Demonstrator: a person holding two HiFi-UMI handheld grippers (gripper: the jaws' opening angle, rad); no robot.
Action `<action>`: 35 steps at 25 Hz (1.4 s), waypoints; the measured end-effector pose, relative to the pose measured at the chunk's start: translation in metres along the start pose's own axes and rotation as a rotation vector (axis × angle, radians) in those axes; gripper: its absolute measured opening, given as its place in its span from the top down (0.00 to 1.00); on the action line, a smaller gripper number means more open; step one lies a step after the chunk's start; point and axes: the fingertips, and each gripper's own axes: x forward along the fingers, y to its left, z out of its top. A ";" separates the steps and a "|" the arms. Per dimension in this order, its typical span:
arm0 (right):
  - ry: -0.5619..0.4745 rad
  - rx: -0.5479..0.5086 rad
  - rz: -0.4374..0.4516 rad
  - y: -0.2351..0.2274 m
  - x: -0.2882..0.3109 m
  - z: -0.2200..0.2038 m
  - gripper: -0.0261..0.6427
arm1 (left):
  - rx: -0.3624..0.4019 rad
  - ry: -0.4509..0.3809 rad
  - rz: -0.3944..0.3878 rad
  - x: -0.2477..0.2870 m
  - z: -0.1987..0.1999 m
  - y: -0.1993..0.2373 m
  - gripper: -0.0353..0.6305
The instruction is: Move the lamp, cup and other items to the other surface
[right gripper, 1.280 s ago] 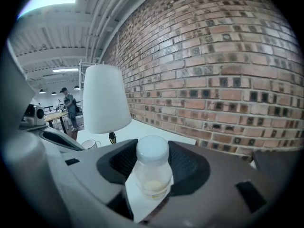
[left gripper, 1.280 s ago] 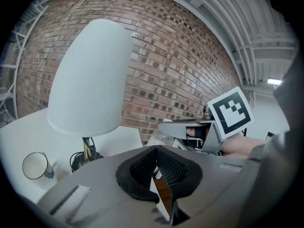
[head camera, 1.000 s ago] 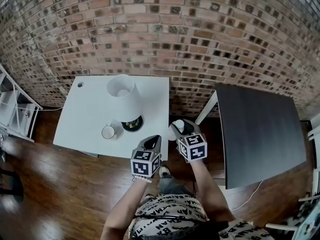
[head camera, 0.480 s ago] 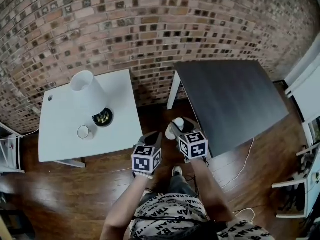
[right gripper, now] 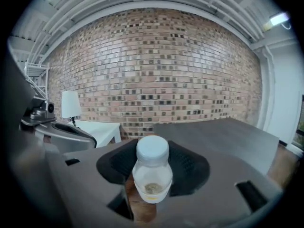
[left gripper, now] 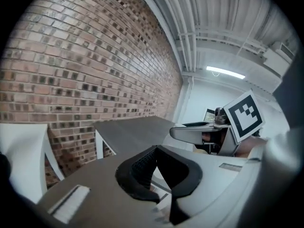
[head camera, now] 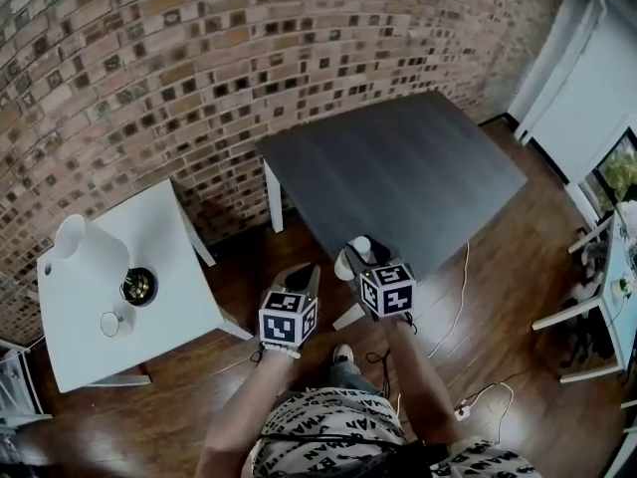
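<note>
My right gripper (head camera: 356,255) is shut on a small clear bottle (right gripper: 152,171) with a white cap, whose cap (head camera: 358,246) shows in the head view. It hovers over the near edge of the dark table (head camera: 398,167). My left gripper (head camera: 311,273) is beside it, over the wooden floor, jaws together and holding nothing. The white lamp (head camera: 85,245) and a white cup (head camera: 110,323) stand on the white table (head camera: 169,227) at the far left. In the right gripper view the lamp (right gripper: 70,103) and the dark table (right gripper: 213,129) lie ahead.
A brick wall (head camera: 199,58) runs behind both tables. A cable (head camera: 458,297) trails over the wooden floor to a power strip (head camera: 460,406). White chairs (head camera: 597,267) stand at the right edge, and a white shelf (head camera: 15,386) at the lower left.
The view has swung from the white table to the dark table. Both grippers have travelled with it, now at the dark table's near edge. The bottle stays in the right gripper.
</note>
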 end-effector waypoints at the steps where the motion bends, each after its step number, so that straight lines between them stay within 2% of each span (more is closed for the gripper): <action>1: 0.002 0.005 -0.024 -0.020 -0.002 -0.003 0.64 | 0.006 0.005 -0.014 0.014 0.000 -0.009 0.95; 10: 0.023 0.067 -0.214 -0.195 -0.020 -0.034 0.64 | 0.024 0.070 -0.131 0.133 -0.002 -0.083 0.95; 18: 0.055 0.123 -0.300 -0.297 -0.033 -0.071 0.64 | 0.050 0.111 -0.203 0.217 -0.002 -0.139 0.95; 25: 0.085 0.173 -0.317 -0.342 -0.033 -0.105 0.64 | 0.054 0.138 -0.222 0.255 -0.006 -0.164 0.95; 35: 0.082 0.170 -0.310 -0.349 -0.030 -0.118 0.64 | 0.042 0.152 -0.205 0.266 -0.009 -0.163 0.95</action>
